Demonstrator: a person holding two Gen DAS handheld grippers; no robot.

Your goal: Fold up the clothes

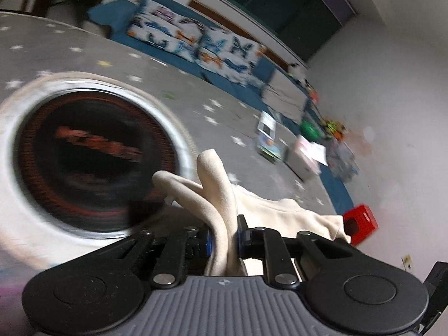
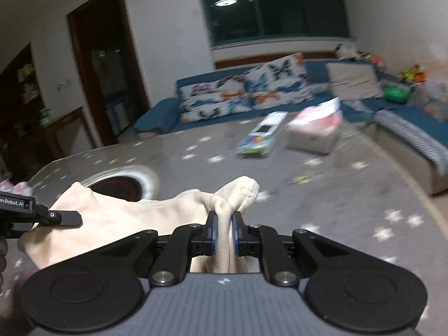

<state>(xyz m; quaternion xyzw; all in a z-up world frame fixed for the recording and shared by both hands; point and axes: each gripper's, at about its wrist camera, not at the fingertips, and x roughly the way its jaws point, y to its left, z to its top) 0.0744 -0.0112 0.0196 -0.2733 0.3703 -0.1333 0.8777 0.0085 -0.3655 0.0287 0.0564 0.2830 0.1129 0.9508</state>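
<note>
Nearest the lens, the left tool (image 1: 224,238) is clamped on a bunched fold of a cream fleece garment (image 1: 215,196), the blue-edged pads pressing the cloth from both sides while a rounded loop of it rises above the fingertips. The right tool (image 2: 224,233) is likewise closed tight on a gathered wad of the same garment (image 2: 126,212), which bulges out just beyond its pads. From the right wrist view the fabric stretches leftward from that grip toward the other tool's black body (image 2: 30,212) at the frame's left edge, hanging slack between the two holds and lifted off the surface below. Beneath and beyond the cloth spreads a grey play mat (image 2: 322,196) dotted with white stars, and on it, just past the garment, sits a round appliance with a pale rim and dark red-lined centre (image 1: 92,151), blurred by motion. Farther across the mat lie a stack of picture books (image 2: 261,137) and a grey storage box (image 2: 313,137) topped with papers. A small red crate (image 1: 361,221) stands at the mat's edge. At the back, a blue sofa (image 2: 162,112) carries butterfly-print cushions (image 2: 246,92) and a plain grey cushion (image 2: 354,81), with toys heaped at one end, below a dark window (image 2: 274,8) and beside a brown doorway (image 2: 103,64).
</note>
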